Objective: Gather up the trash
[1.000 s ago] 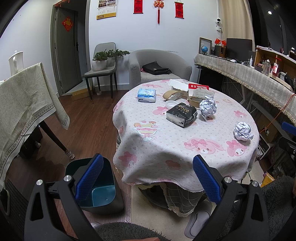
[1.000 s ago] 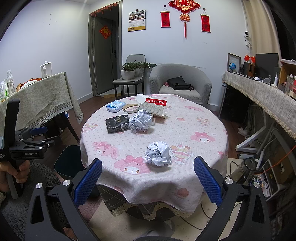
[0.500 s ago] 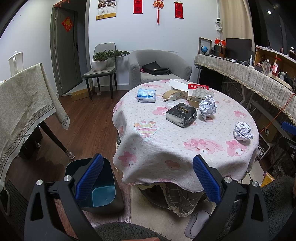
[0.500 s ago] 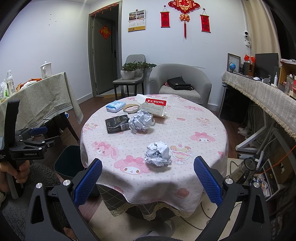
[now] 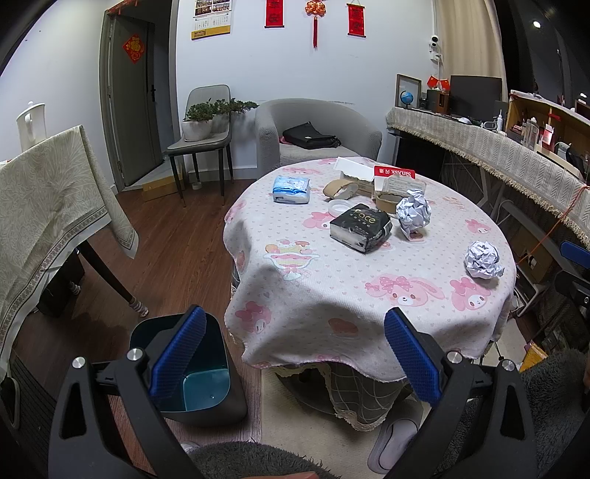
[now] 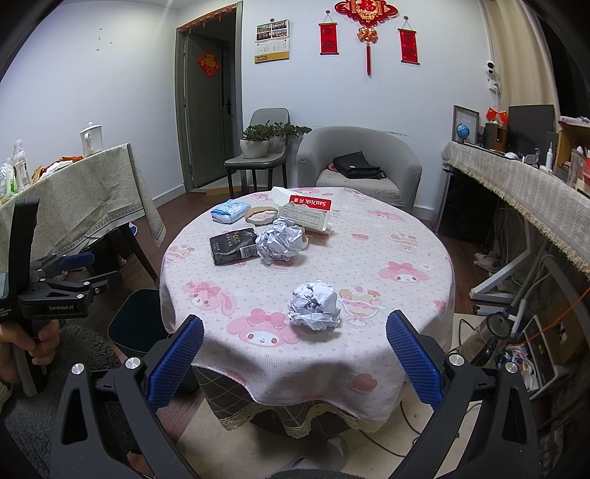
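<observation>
Right wrist view: right claw [image 6: 294, 363] released, empty; left claw [image 5: 294, 353] too. Near crumpled white paper ball [image 6: 314, 305] at 12 o'clock near desk [image 6: 413, 265] edge; a nudge could roll it off, missing dark bin [image 5: 191, 372].

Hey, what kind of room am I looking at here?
Probably a home living room that doubles as a workspace: a grey armchair, a round table under a cartoon cloth, and red festive hangings on the wall.

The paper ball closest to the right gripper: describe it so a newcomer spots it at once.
Start at the round table under the pink cartoon cloth. Near its front edge, just ahead of the open right gripper, lies a crumpled paper ball. Unlike the other paper ball beside the black packet, it sits alone.
</observation>
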Motion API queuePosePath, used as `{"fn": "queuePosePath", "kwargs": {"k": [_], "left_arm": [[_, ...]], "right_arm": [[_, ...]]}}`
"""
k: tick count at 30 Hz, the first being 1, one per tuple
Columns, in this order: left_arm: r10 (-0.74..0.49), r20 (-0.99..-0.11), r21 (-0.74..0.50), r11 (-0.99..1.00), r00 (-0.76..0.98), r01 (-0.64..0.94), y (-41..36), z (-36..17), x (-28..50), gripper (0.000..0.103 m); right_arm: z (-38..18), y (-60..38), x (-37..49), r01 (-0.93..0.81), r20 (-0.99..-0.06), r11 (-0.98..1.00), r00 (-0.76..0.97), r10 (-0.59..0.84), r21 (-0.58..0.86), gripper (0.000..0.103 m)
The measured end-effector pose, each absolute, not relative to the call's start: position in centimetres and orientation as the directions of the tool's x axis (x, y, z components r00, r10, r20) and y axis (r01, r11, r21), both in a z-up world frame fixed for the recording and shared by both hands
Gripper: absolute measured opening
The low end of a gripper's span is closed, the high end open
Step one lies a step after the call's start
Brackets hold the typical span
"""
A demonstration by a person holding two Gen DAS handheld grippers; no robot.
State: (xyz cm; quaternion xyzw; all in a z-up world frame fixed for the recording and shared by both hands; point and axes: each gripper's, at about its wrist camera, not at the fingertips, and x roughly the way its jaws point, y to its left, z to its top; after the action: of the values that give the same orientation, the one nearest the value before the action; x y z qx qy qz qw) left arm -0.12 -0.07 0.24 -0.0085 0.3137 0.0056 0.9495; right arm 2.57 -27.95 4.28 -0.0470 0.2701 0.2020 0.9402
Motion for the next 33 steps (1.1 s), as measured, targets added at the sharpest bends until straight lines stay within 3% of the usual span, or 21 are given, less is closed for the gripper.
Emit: {"fn": "queuePosePath", "kwargs": {"k": [18, 33], "left_arm": [[0.024, -0.583, 0.036, 0.999, 0.812, -0.004, -1.1, 1.1, -0.4, 0.099], [-0.092, -0.577, 0.003, 0.993, 0.812, 0.115, -1.9, 1.3, 2.9, 0.098]], "right_arm": [[4.6, -28.0, 2.9, -0.419, -0.527, 0.908, 0.771, 0.357, 0.002, 0.100], [3.7, -26.8, 5.0, -0.418, -0.577, 0.908, 0.736, 0.353, 0.022, 0.100]]}}
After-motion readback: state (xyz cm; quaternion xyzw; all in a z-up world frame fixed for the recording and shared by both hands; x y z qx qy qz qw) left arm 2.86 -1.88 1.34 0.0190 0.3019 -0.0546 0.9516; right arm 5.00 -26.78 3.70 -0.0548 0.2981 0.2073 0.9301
